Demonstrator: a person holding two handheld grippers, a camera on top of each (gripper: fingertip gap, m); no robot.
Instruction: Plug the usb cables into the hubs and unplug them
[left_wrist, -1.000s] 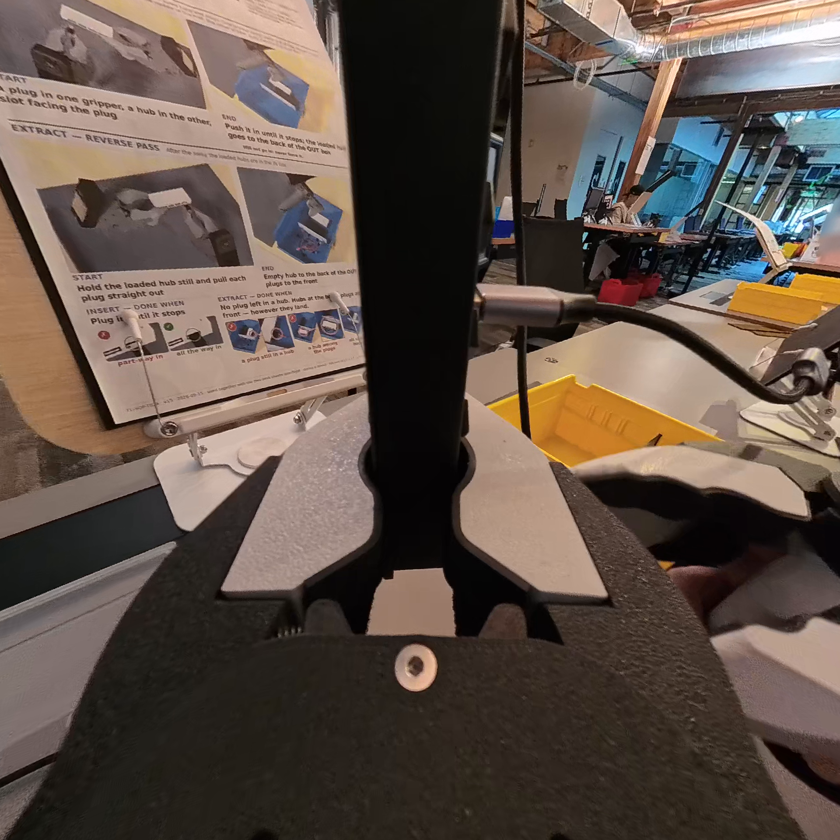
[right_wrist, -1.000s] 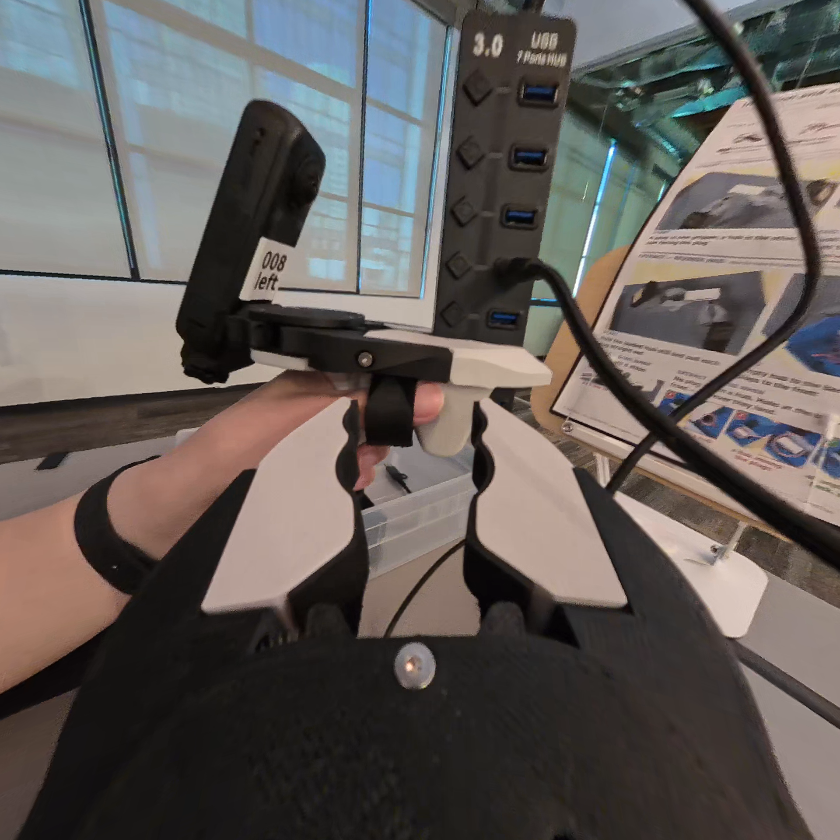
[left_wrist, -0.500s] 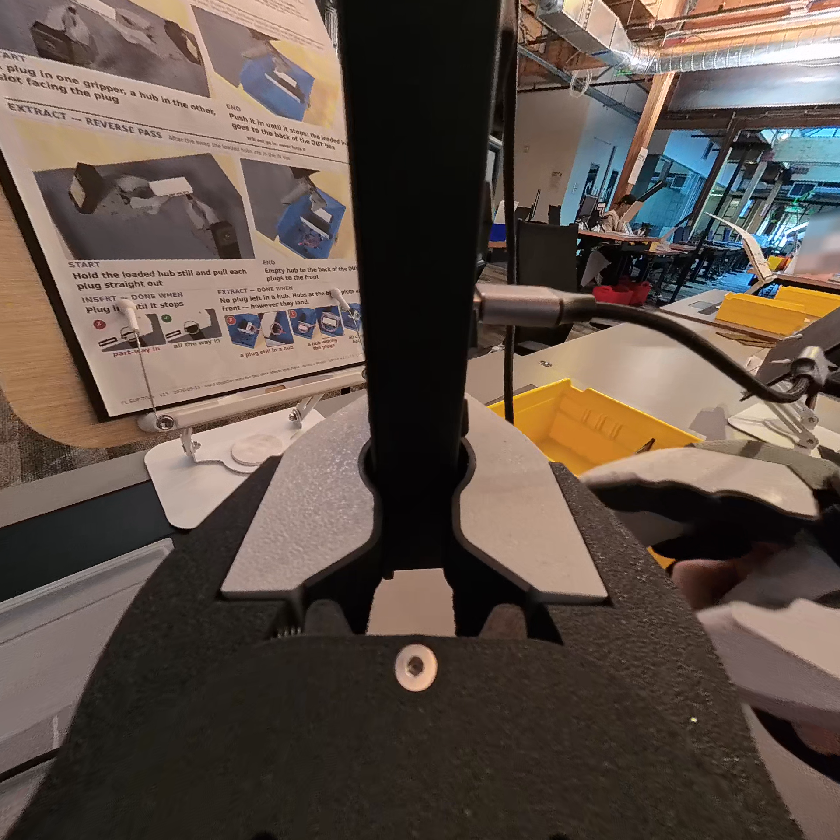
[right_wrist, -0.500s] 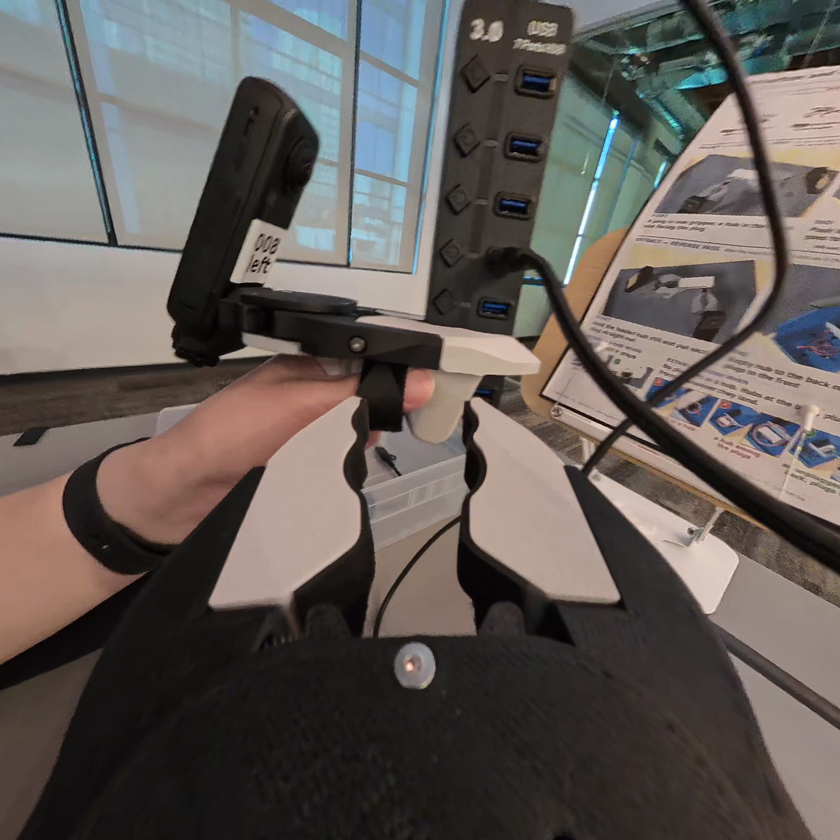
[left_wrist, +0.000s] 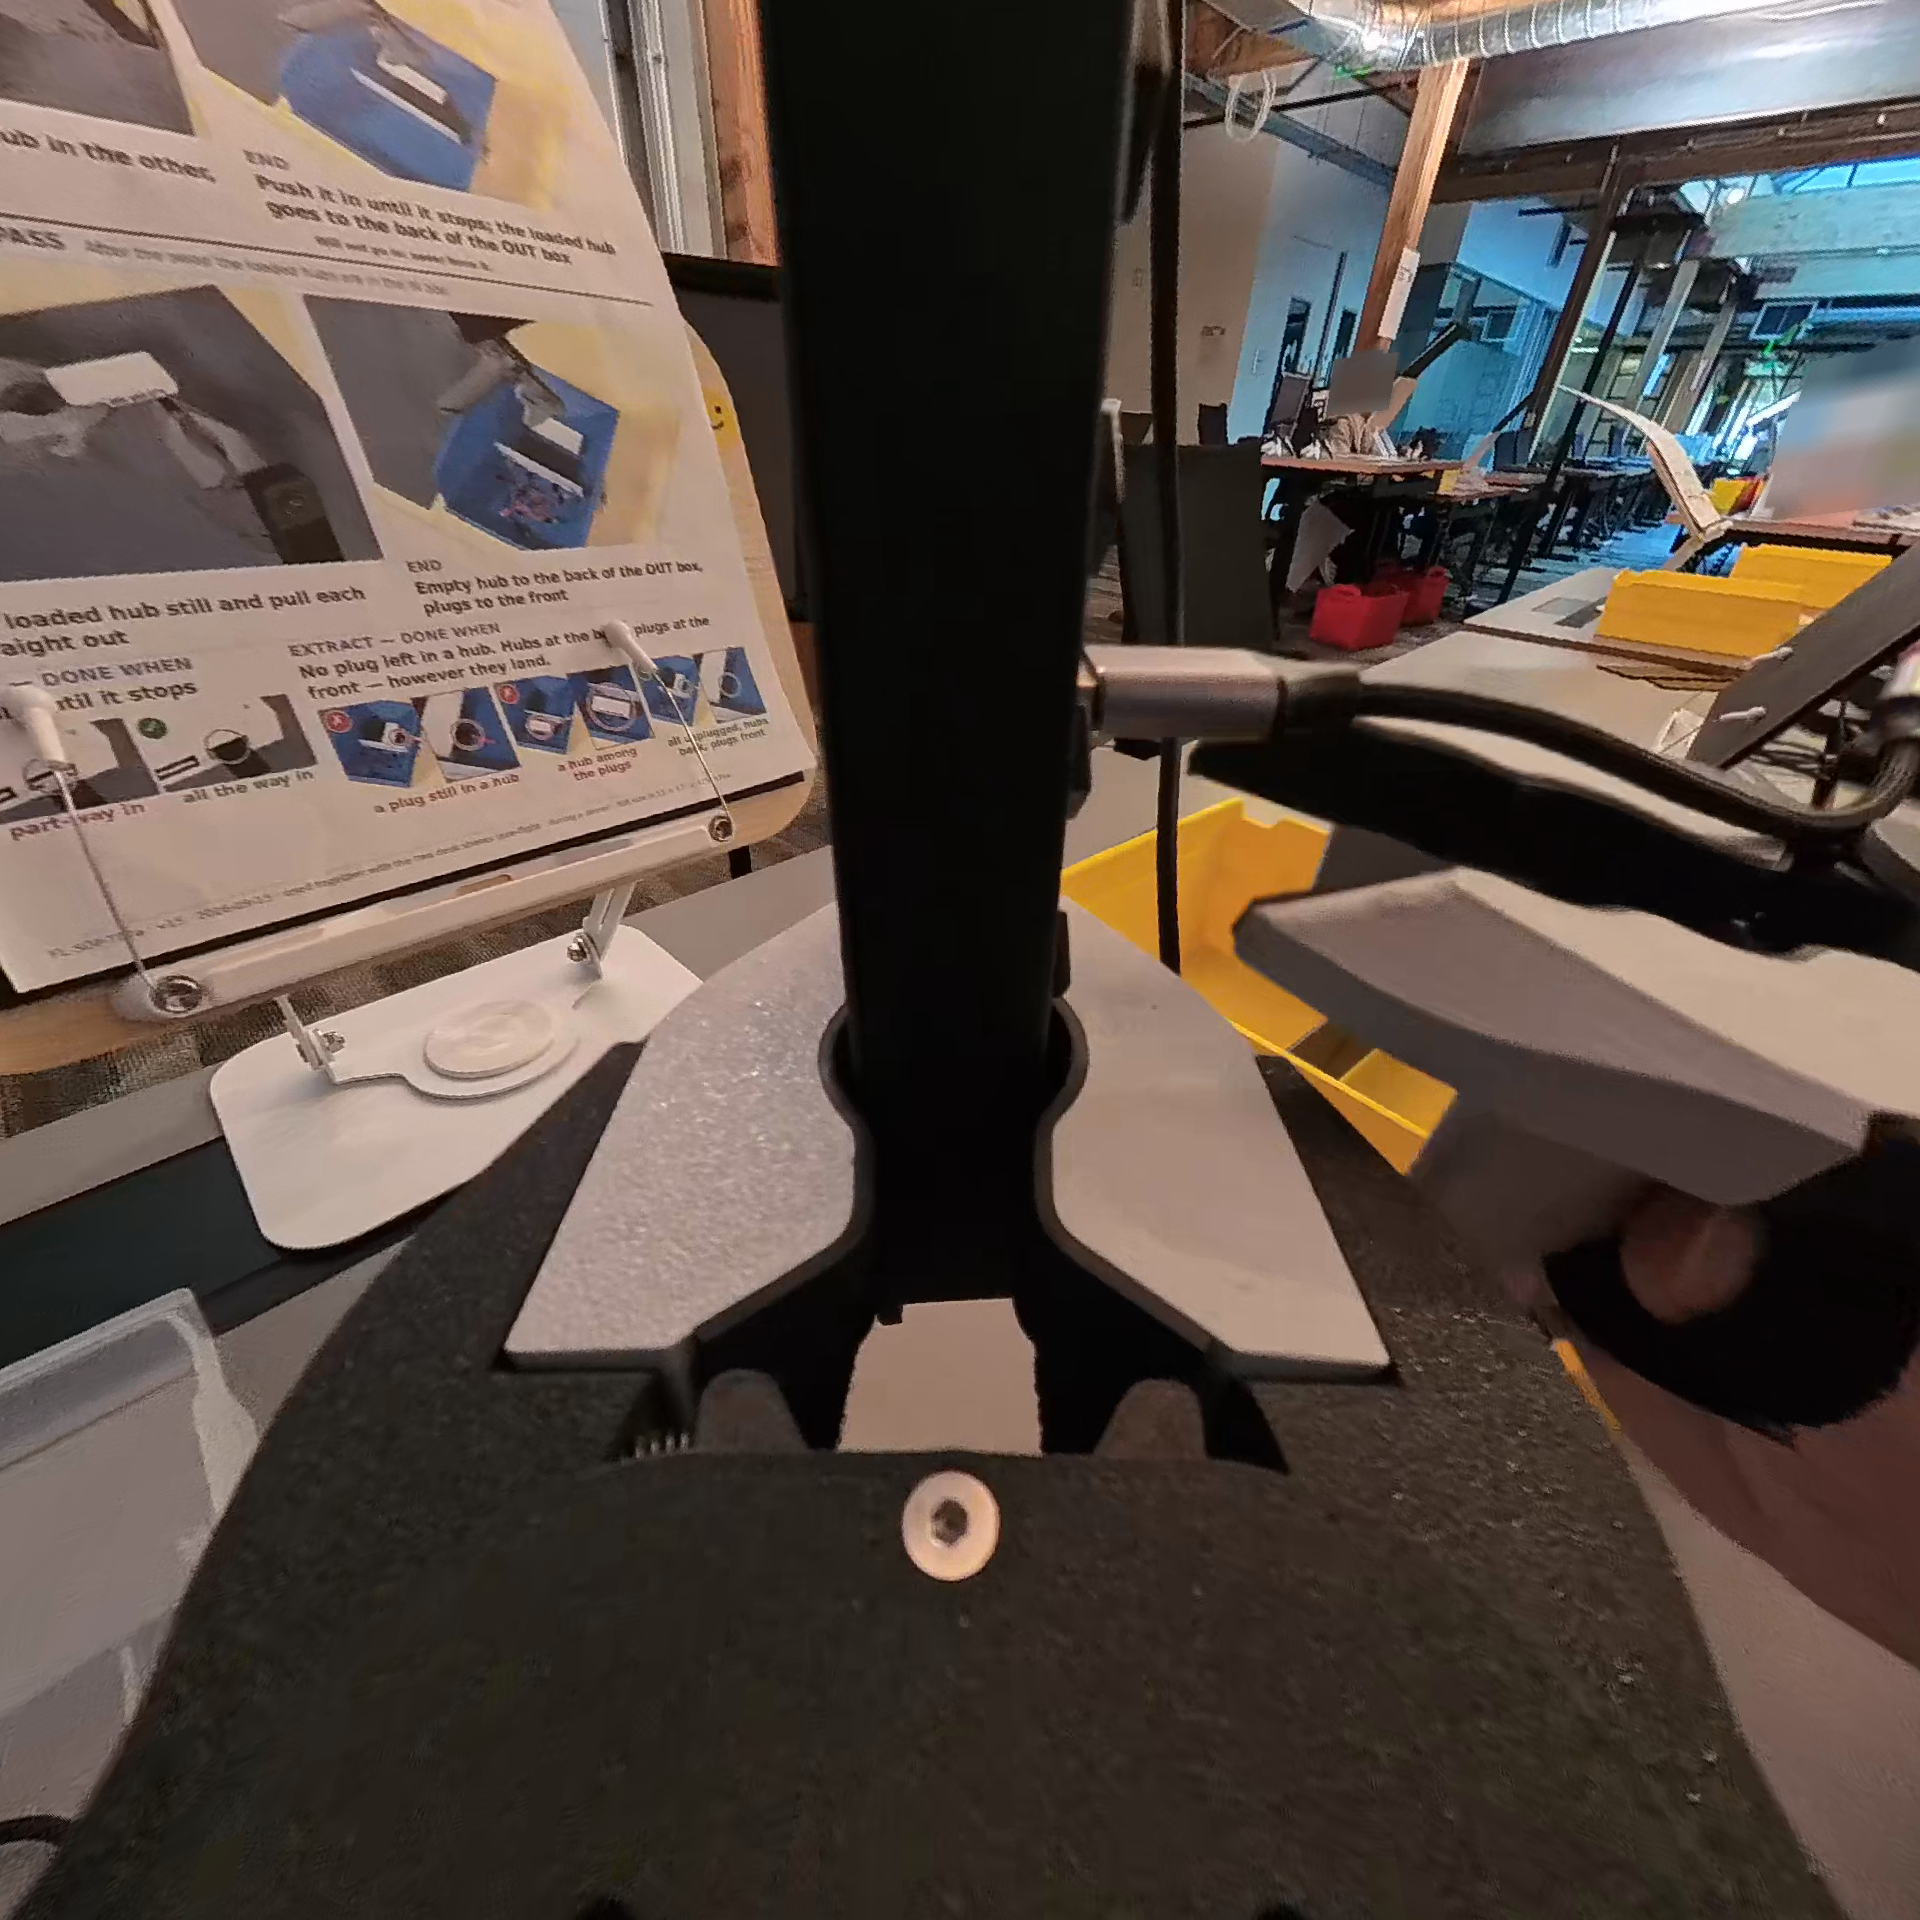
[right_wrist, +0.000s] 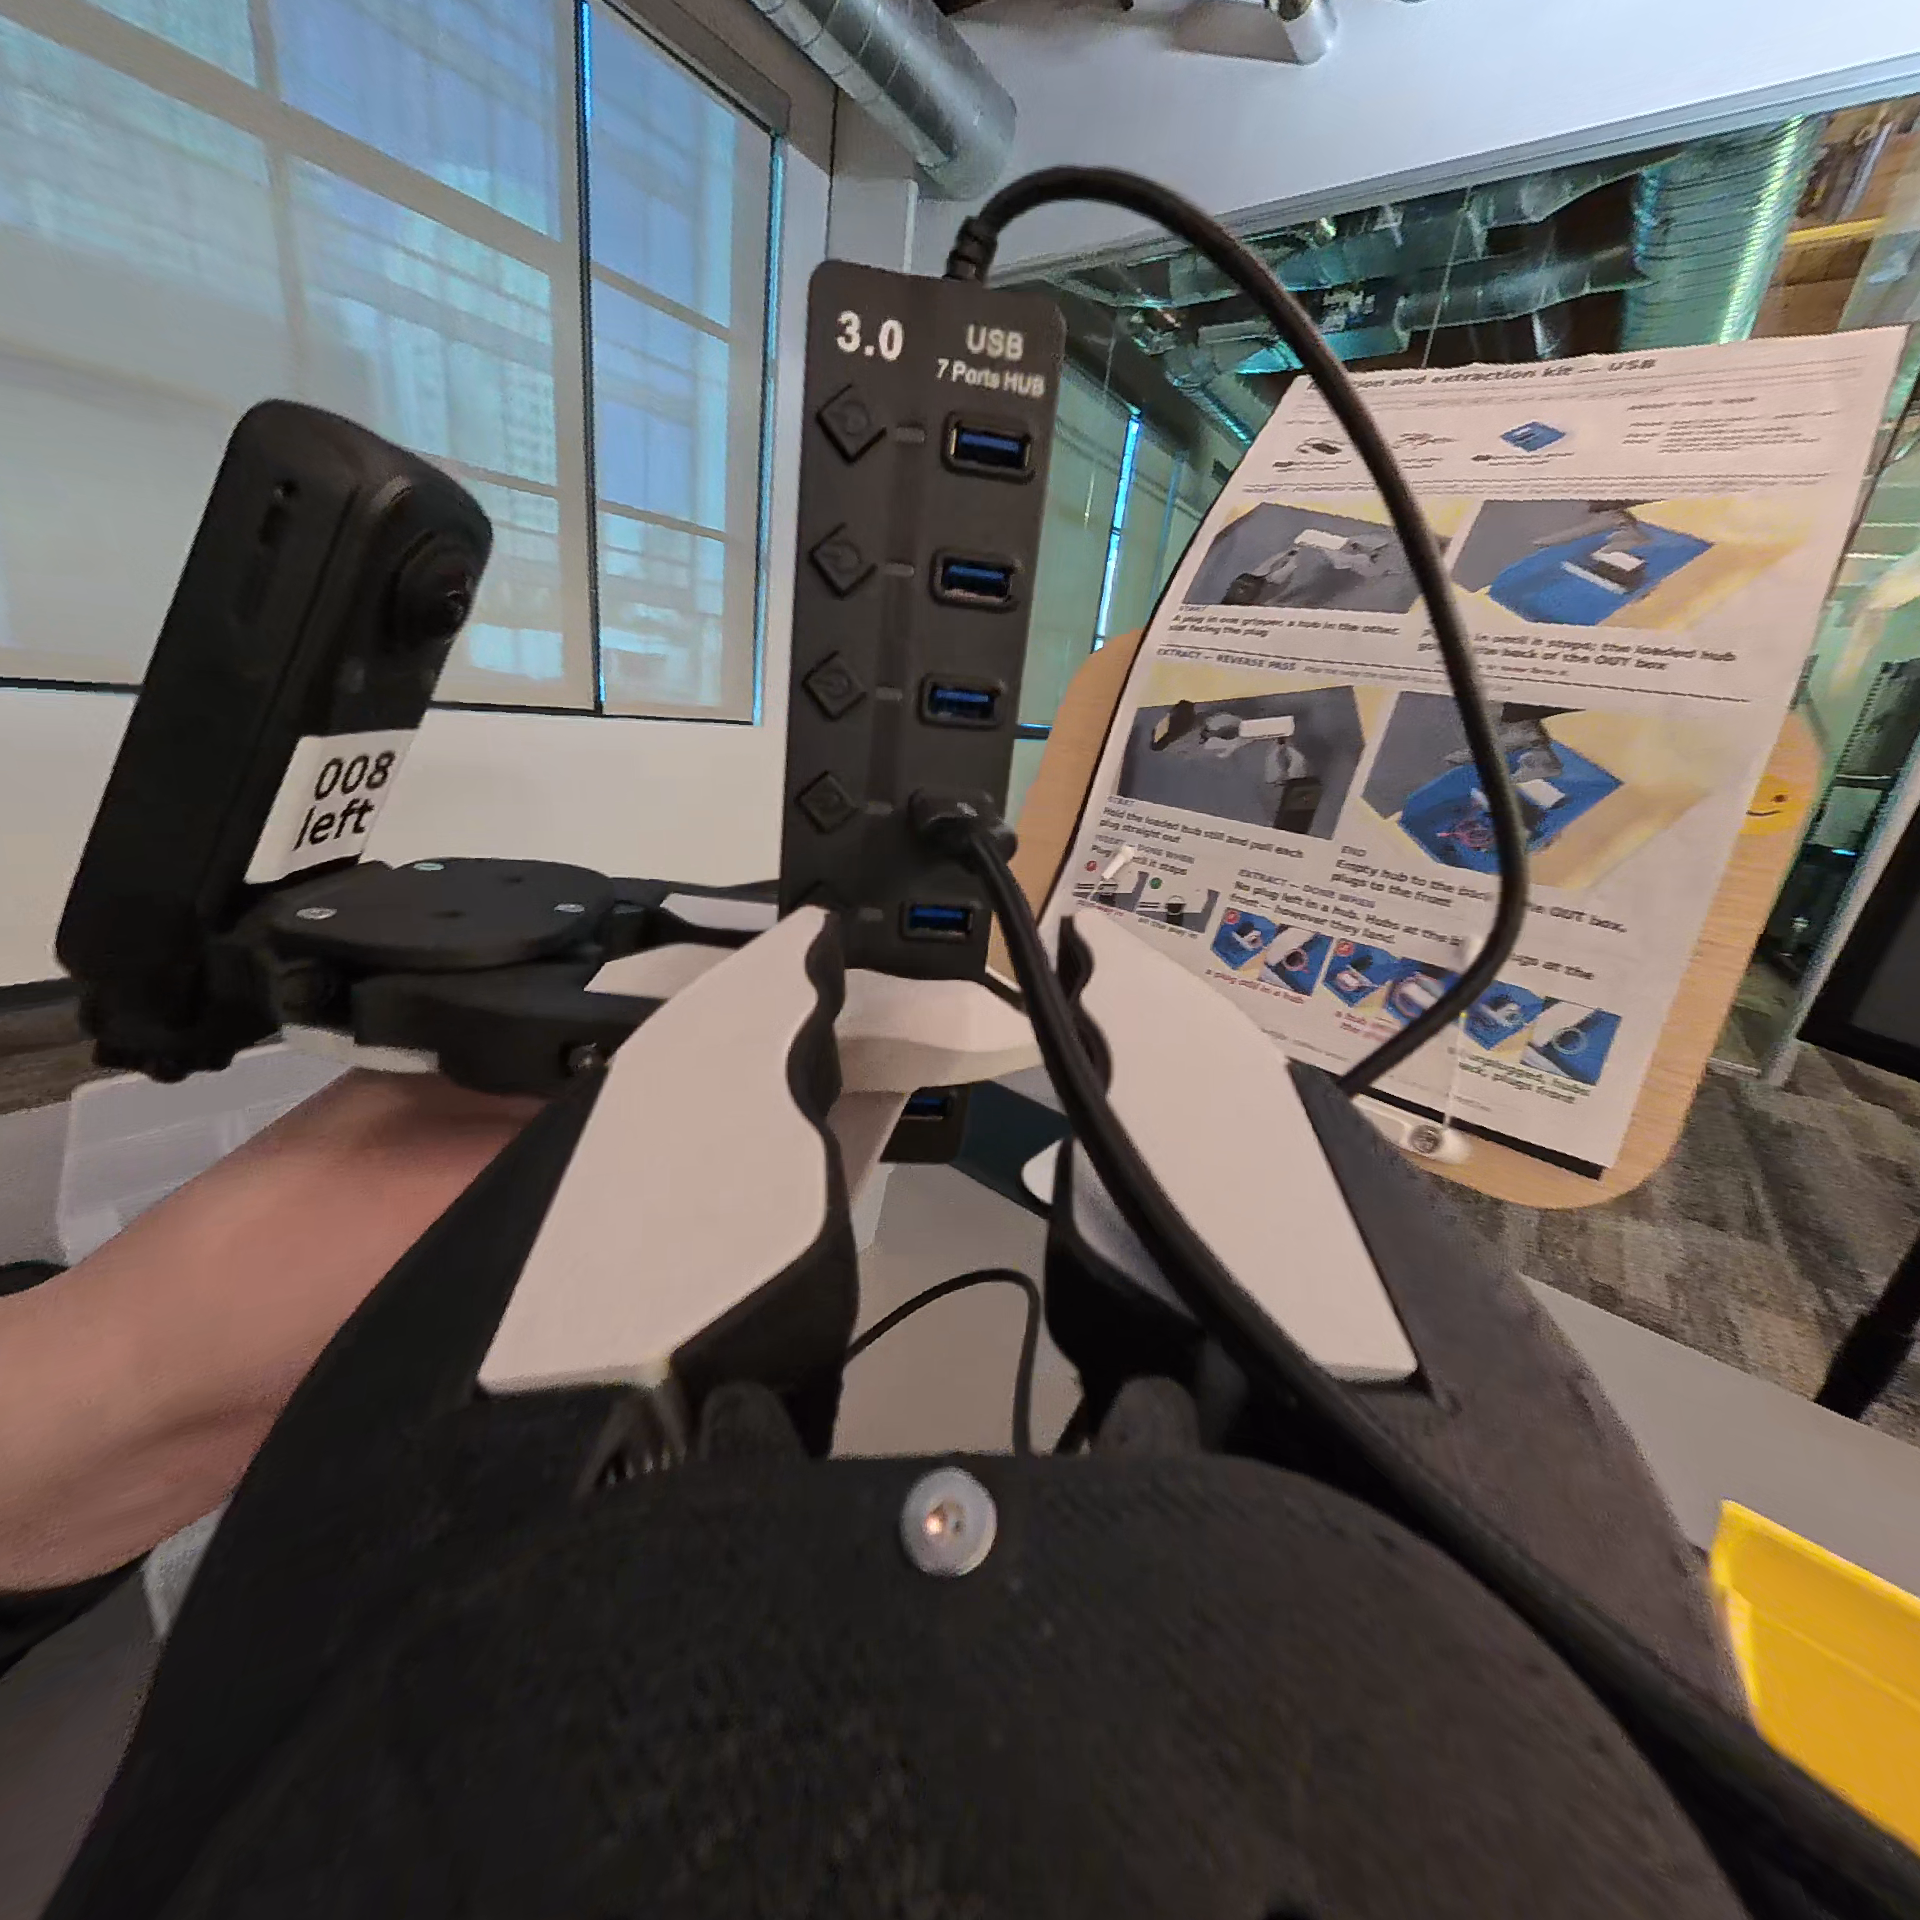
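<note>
Black hub (left_wrist: 940, 520) stands upright, clamped in the left gripper (left_wrist: 948, 1049); right gripper (right_wrist: 940, 997) gapes narrowly around the plugged cable (right_wrist: 1049, 1039), ungripped.

Left gripper (left_wrist: 951, 1049) points upward, fingers clamped on an upright black bar. Right gripper (right_wrist: 945, 956) is level, jaws parted, a cable running between them, fingers (right_wrist: 727, 1122) untouched by it.

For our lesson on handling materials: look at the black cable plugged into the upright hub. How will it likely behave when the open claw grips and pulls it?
The black cable is probably floppy: it sags in curves from the hub. Its plug looks rigid and metal, so gripping there should give a straighter pull. The hub may resist tipping, since the left claw clamps it.
</note>
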